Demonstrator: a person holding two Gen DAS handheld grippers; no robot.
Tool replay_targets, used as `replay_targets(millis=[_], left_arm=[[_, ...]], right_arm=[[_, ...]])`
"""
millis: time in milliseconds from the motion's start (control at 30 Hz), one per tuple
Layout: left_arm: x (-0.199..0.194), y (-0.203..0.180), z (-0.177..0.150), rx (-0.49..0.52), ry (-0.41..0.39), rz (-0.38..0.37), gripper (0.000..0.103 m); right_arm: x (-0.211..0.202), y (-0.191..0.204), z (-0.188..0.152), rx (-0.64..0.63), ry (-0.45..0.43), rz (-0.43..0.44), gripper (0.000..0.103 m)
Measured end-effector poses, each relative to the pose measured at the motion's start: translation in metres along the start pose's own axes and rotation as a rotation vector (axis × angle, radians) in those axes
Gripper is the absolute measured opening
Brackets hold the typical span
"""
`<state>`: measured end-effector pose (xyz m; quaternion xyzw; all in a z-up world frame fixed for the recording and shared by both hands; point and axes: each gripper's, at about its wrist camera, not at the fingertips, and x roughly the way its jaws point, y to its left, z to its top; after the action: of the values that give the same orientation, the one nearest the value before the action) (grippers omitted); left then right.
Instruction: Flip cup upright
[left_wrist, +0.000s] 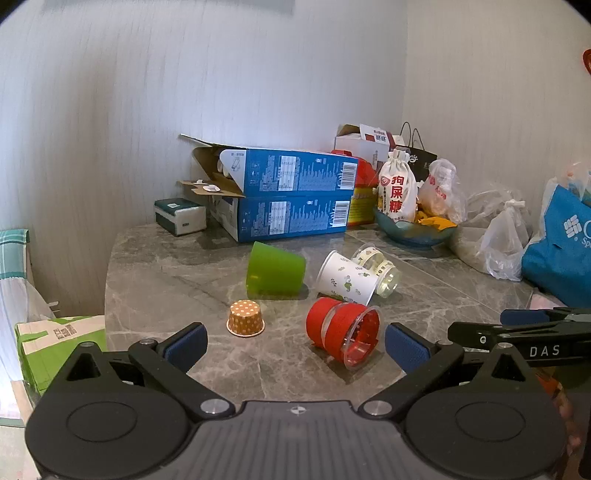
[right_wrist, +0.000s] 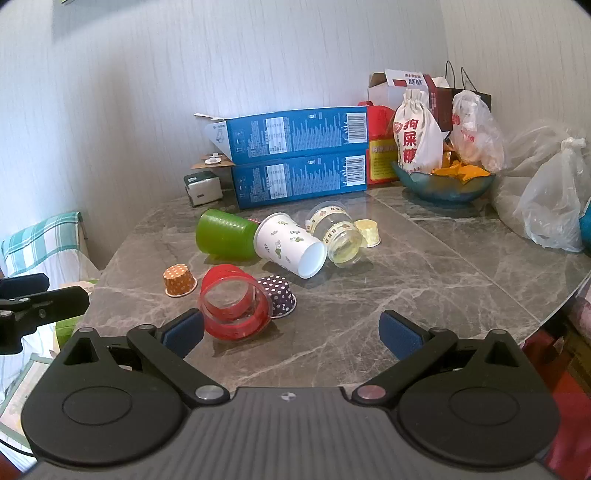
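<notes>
Several cups lie on a grey marble table (left_wrist: 155, 273) (right_wrist: 424, 280). A clear cup with red bands (left_wrist: 343, 334) (right_wrist: 234, 304) lies on its side nearest me. A green cup (left_wrist: 275, 273) (right_wrist: 225, 232), a white leaf-print paper cup (left_wrist: 347, 278) (right_wrist: 290, 245) and a clear cup with patterned bands (left_wrist: 380, 269) (right_wrist: 338, 232) also lie on their sides. My left gripper (left_wrist: 293, 349) is open and empty, just in front of the red cup. My right gripper (right_wrist: 291, 332) is open and empty, the red cup at its left finger.
An orange dotted baking cup (left_wrist: 245, 318) (right_wrist: 180, 280), a purple dotted one (right_wrist: 279, 295) and a yellow one (right_wrist: 368, 232) sit mouth down. Two blue boxes (left_wrist: 291, 199) (right_wrist: 299, 158), a tissue pack (left_wrist: 180, 216), a blue bowl (right_wrist: 443, 186) and plastic bags (right_wrist: 554, 206) line the back.
</notes>
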<state>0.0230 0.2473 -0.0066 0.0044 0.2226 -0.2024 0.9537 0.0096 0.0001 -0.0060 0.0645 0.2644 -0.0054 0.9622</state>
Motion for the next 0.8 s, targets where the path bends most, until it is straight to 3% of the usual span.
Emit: replay_targets(millis=[800], left_arm=[[0.0057,0.0011,-0.0020,-0.004,0.020,-0.008,0.103]], right_arm=[[0.0068,0.0006,-0.0029,-0.003,0.022,0.020,0.102]])
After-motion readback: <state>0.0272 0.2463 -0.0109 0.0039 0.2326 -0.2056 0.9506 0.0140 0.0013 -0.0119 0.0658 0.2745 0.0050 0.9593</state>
